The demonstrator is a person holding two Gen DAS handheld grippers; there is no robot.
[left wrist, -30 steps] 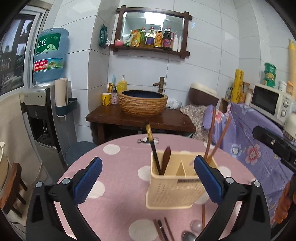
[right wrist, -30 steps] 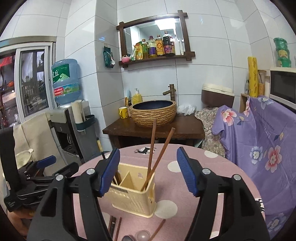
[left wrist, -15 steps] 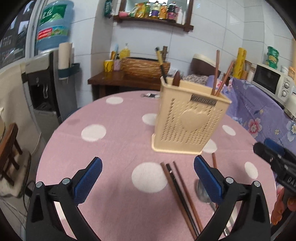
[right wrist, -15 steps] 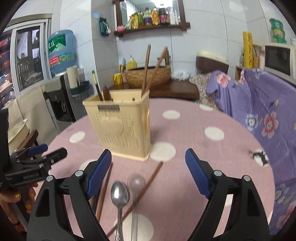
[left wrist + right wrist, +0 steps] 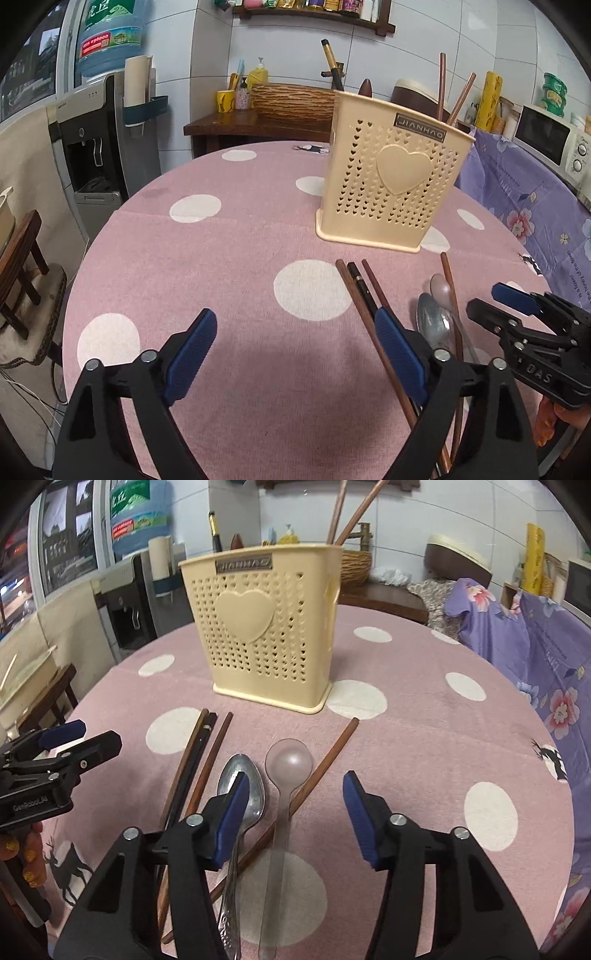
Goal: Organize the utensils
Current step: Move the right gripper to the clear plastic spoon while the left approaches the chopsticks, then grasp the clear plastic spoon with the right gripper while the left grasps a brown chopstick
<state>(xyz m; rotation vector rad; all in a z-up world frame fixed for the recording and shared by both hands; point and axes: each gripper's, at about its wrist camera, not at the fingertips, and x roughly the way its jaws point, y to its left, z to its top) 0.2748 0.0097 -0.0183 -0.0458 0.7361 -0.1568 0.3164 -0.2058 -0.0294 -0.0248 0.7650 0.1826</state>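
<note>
Right gripper [image 5: 293, 812] narrowing, jaws just closing, nothing pinched, above clear plastic spoon [image 5: 284, 775] near cream perforated plastic holder [image 5: 266, 627]. Left gripper [image 5: 295, 354] likewise closing, empty.

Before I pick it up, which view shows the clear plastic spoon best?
The right wrist view: the clear plastic spoon lies whole, bowl to handle, between the open jaws. The left wrist view shows only its bowl beside the metal spoon.
</note>
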